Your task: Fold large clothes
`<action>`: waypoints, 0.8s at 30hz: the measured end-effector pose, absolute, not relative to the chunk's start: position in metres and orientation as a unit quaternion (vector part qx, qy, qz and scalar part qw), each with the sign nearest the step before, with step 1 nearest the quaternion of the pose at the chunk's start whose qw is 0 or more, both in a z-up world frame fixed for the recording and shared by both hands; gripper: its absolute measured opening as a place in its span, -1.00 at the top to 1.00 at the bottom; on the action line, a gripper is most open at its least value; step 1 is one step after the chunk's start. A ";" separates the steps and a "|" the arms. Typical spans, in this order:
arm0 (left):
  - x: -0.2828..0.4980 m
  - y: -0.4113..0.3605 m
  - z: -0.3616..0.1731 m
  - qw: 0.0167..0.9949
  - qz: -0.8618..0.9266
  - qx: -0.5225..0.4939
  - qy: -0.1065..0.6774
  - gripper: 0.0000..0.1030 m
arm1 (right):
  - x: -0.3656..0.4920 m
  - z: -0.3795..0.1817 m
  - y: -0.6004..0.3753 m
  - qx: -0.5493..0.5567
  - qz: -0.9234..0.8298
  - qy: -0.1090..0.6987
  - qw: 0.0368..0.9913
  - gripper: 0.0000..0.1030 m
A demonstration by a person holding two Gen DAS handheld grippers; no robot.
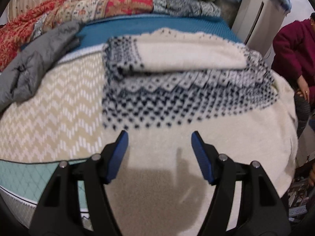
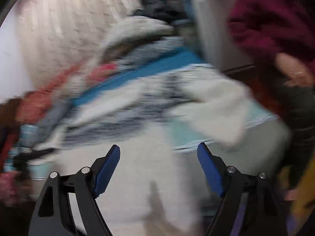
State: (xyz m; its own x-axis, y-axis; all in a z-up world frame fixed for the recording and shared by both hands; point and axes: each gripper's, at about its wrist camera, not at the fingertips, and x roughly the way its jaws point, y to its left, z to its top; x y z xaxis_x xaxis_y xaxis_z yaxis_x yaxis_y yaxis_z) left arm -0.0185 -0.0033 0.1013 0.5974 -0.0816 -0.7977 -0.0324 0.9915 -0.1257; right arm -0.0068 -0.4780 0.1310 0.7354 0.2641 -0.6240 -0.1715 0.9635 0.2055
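A cream knit sweater (image 1: 177,137) with a navy dotted yoke pattern lies spread on the bed, one cream sleeve folded flat across its upper part. My left gripper (image 1: 159,135) hovers above the sweater's plain cream body, open, with nothing between its blue pads. The right wrist view is heavily blurred. In it my right gripper (image 2: 159,150) is open over the same sweater (image 2: 149,167), and nothing sits between its pads (image 2: 107,169).
A beige zigzag blanket (image 1: 49,114) covers the bed at left, with a grey garment (image 1: 35,66) on it. Blue sheet (image 1: 137,27) and patterned quilts (image 1: 118,5) lie behind. A person in a maroon top (image 1: 295,55) stands at the right bedside.
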 end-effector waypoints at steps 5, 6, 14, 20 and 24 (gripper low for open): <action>-0.020 -0.004 0.102 0.887 -0.028 -0.099 0.451 -0.24 | 0.033 0.109 -0.489 -0.015 0.064 0.379 0.923 -0.31; -0.022 -0.004 0.098 0.885 -0.031 -0.100 0.454 -0.24 | 0.044 0.105 -0.483 -0.040 0.062 0.385 0.920 -0.31; -0.026 -0.008 0.088 0.877 -0.031 -0.097 0.470 -0.24 | 0.129 0.095 -0.499 -0.054 0.033 0.437 0.897 1.00; -0.023 0.001 0.092 0.876 -0.041 -0.118 0.465 -0.24 | 0.105 0.248 -0.583 0.311 0.202 0.334 0.867 1.00; -0.015 -0.009 0.096 0.879 -0.068 -0.124 0.456 -0.24 | 0.089 0.321 -0.568 0.343 0.293 0.271 0.850 1.00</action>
